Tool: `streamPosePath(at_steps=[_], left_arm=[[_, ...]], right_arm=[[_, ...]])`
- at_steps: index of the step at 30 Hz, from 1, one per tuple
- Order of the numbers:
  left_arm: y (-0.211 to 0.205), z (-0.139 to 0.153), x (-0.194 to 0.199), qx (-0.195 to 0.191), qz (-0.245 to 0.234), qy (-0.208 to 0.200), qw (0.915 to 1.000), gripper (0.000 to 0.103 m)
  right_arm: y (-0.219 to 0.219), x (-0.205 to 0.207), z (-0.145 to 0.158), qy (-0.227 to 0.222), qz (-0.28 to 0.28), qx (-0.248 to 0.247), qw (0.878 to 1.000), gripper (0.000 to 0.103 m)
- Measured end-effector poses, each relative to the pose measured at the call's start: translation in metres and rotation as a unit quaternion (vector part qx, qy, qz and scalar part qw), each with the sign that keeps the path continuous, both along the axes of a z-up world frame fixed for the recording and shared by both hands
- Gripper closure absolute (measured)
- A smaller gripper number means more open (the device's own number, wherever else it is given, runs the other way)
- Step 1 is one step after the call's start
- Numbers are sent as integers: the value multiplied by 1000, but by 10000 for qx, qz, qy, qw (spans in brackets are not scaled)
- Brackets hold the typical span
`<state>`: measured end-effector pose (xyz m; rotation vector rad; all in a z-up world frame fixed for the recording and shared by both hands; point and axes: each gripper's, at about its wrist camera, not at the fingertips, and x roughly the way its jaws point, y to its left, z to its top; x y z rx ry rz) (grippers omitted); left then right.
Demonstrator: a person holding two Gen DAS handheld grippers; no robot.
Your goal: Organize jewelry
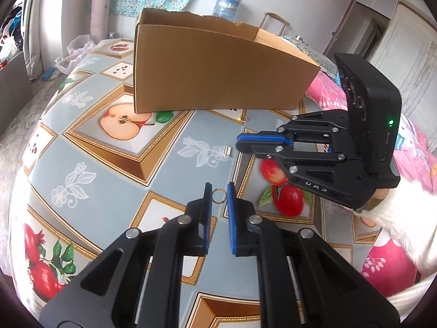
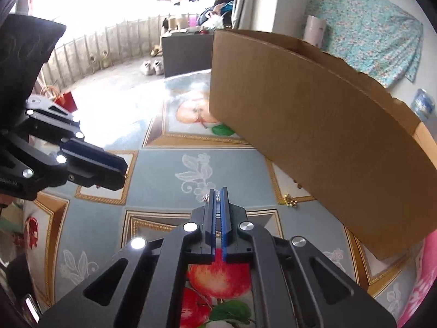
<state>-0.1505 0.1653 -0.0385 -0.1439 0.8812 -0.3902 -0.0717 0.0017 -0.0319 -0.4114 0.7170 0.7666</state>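
Left claw (image 1: pixel 219 191): jaws a narrow gap apart, a thin gold ring (image 1: pixel 219 195) lying between the pad tips. Whether the pads press on it I cannot tell.

Right claw (image 2: pixel 217 194): jaws drawn together. A small silvery sparkly piece (image 2: pixel 207 198), maybe an earring or short chain, sits right at the tips. In the left wrist view that piece (image 1: pixel 227 149) appears just ahead of the right tips, apparently on the counter (image 1: pixel 114 180), so a real pinch is uncertain.

Gold clasp-like piece (image 2: pixel 290 201): ahead and to the right of the right claw, near the foot of the cardboard box (image 2: pixel 314 136).

Box stands beyond both claws, open at top, probably the drop place. Right claw is the nearer to it; judged next: lift over the near wall.
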Motion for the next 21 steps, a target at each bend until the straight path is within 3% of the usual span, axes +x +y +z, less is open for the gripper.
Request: streamPosePath(at_steps=[4,21], left_arm=[[-1,9,-5,19,7,-87,10000,93],[1,40,6,-39,-111,-288,9995,93]], right_arm=[[-7,-5,11,-142,-147,46,9998,100],[-61,15,72,-30,-682,958,9931,100]])
